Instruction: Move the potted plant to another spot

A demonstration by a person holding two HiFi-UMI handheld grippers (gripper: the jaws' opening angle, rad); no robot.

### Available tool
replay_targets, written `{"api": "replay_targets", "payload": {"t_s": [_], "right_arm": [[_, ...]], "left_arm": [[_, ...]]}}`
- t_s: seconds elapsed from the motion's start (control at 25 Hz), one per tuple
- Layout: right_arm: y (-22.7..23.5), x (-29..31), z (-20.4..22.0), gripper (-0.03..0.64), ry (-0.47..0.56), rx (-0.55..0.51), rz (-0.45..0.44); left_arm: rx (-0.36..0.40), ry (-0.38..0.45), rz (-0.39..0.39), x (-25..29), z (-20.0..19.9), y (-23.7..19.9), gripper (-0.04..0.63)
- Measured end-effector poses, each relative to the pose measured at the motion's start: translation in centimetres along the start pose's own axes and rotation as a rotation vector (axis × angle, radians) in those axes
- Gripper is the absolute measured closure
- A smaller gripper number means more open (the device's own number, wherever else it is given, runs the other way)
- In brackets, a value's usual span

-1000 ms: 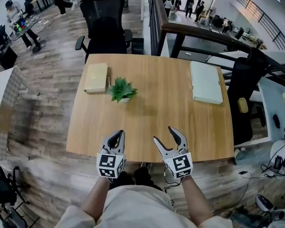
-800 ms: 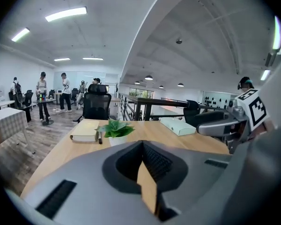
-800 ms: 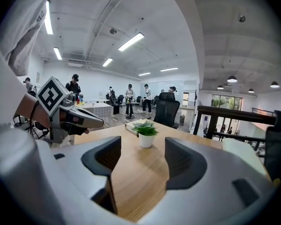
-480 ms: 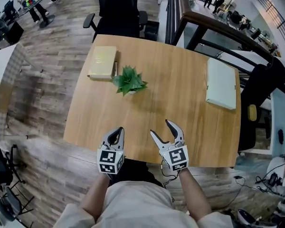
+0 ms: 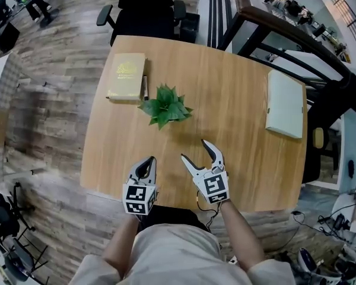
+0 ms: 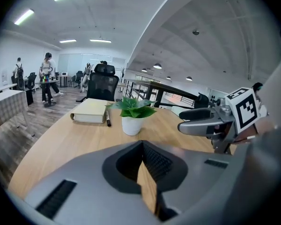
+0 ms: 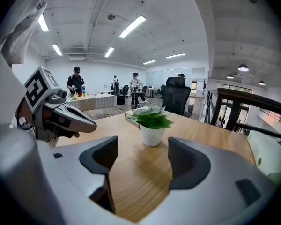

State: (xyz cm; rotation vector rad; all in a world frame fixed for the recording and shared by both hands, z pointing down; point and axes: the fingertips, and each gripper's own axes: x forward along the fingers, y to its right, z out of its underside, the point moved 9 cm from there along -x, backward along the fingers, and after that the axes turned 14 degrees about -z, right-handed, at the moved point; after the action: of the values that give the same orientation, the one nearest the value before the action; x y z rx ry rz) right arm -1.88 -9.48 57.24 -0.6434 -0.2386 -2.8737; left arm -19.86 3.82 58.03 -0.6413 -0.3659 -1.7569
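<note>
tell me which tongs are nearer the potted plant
Right. The right tongs, jaws just opened wider and empty, point at the potted plant from nearer; the left tongs sit farther back by the table's edge.

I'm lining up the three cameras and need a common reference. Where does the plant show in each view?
Head view: plant left of centre, in the upper half, on the table.
Left gripper view: plant just left of centre, slightly below mid-height.
Right gripper view: plant slightly right of centre, a little below mid-height.
Shared landmark: the black chair beyond the table's far edge, behind the plant.
</note>
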Motion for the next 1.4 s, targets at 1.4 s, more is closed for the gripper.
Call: {"api": "replay_targets", "payload": {"t_s": [1.4], "right_arm": [[5.7,13.7,1.3,0.161,-0.067,0.067,0.000]], "left_arm": [[-0.029,-0.121,-0.004,8.4,0.2,-6.4,0.584]]}}
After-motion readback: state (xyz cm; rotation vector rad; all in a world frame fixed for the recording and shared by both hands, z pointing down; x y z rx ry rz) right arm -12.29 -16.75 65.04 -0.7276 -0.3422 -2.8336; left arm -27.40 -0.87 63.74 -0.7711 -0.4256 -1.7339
